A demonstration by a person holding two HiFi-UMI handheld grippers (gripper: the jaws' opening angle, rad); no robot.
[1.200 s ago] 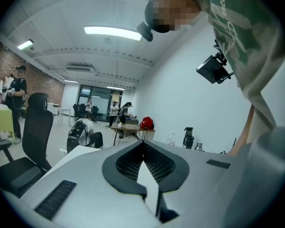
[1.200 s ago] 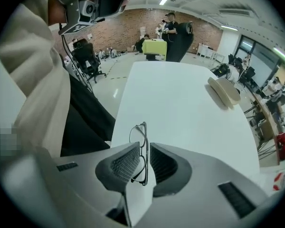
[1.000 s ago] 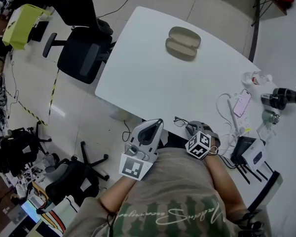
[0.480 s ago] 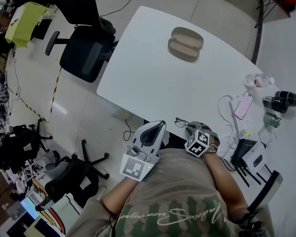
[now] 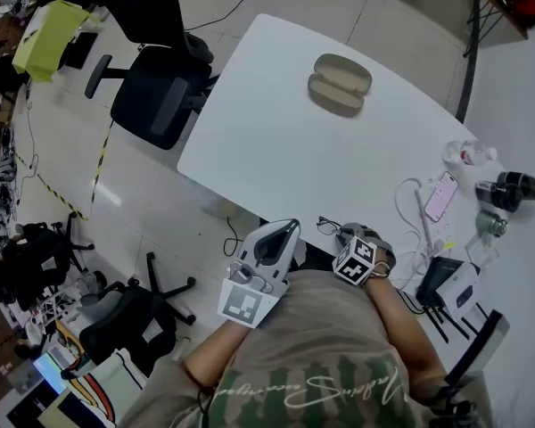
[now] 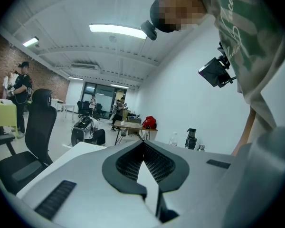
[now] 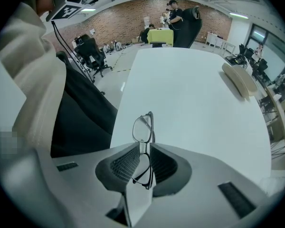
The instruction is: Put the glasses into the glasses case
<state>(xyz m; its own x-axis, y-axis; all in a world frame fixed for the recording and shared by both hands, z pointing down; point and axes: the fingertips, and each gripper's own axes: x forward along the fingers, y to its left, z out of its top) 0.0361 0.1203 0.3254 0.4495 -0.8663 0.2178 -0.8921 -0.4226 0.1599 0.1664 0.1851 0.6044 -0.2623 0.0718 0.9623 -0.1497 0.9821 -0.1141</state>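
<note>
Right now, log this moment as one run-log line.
right gripper: shut on glasses | left gripper: shut, empty | glasses case: far side of table, no glasses inside

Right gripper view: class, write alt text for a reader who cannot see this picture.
The right gripper holds a pair of thin dark-framed glasses edge-on between its fingers, at the near edge of a white table. A beige glasses case lies farther off at the table's right side.
</note>
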